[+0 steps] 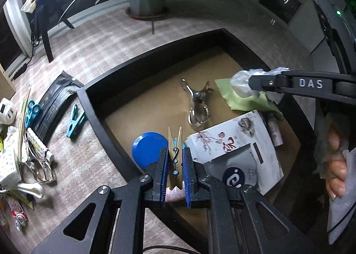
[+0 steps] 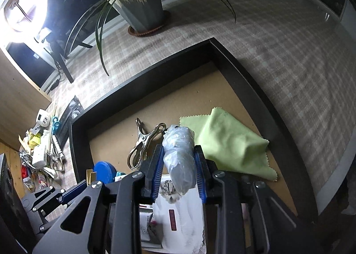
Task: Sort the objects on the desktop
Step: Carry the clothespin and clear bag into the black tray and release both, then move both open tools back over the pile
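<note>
My left gripper [image 1: 175,154] is shut on a wooden clothespin [image 1: 172,140], held upright over the near left corner of a black-framed tray [image 1: 95,107]. My right gripper [image 2: 179,149] is shut on a bundle wrapped in clear plastic [image 2: 180,160], above the tray [image 2: 155,76]. In the left wrist view that bundle [image 1: 241,86] sticks out of the right gripper's [image 1: 255,86] tip. Inside the tray lie a metal clip [image 1: 197,105], a green cloth [image 2: 233,143], a blue round lid [image 1: 146,147] and a white printed packet [image 1: 240,143].
Left of the tray on the checked cloth are teal plastic clips [image 1: 74,124], a black pouch [image 1: 55,103], scissors [image 1: 42,169] and a pile of small clutter [image 2: 37,154]. A potted plant [image 2: 142,7] stands behind the tray. A person's hand [image 1: 336,165] shows at the right edge.
</note>
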Available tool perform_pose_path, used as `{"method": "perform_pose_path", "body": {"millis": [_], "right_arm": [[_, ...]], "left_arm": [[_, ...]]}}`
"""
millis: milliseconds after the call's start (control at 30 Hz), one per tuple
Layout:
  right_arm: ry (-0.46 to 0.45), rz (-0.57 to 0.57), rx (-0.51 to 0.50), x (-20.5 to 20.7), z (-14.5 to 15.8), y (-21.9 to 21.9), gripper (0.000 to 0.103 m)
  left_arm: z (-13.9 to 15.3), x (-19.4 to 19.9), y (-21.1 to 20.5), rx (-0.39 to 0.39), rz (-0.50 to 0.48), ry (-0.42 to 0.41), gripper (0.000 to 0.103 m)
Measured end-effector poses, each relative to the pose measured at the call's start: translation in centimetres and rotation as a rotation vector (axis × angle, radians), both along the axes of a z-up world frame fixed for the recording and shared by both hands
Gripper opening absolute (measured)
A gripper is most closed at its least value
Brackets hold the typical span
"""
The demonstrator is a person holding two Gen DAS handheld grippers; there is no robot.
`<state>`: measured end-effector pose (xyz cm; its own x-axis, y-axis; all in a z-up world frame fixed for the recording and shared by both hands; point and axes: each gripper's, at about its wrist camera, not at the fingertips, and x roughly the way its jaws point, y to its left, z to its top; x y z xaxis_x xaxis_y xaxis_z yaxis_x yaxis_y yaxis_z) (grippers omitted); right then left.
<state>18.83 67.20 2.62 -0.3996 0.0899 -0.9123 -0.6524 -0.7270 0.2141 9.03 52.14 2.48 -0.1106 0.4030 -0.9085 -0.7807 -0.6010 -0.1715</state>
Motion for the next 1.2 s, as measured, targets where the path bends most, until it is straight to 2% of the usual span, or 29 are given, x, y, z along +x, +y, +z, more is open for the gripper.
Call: {"method": "perform_pose_path", "body": {"millis": [33,67,100,167,367,700,933,1200], "right_arm": [[-0.001,0.004,-0.001,0.0,0.0,0.0,0.031],[-0.005,0.005,-0.001,-0.1,0.0,0.0,0.031],[-0.008,0.004,0.001,-0.1,0.0,-0.1,0.034],[-0.009,0.006,0.005,-0.2,0.0,-0.2,0.041],[-0.003,0.037,0.003,-1.0,0.2,-1.2,0.044],[0.005,0.150,0.030,-3.8,1.0,-4.4,0.045],[0.005,0.274,0.027,-7.2,1.8,-8.2,0.049],[0.009,0.450,0.014,-12.5,2.2,-15.0,0.049]], "left_arm": [[0.1,0.1,0.1,0.002,-0.003,0.000,0.012],[0.2,0.1,0.1,0.002,-0.004,-0.003,0.021],[0.2,0.0,0.2,-0.003,-0.004,-0.011,0.040],[0.4,0.0,-0.1,0.005,-0.002,-0.004,0.054],[1.1,-0.2,-1.1,0.002,0.012,0.044,0.053],[0.9,-2.6,-5.3,0.000,0.106,0.049,0.053],[-0.1,-5.4,-12.7,-0.031,0.236,0.063,0.053],[-1.3,-8.3,-23.9,-0.057,0.435,0.067,0.053]]}}
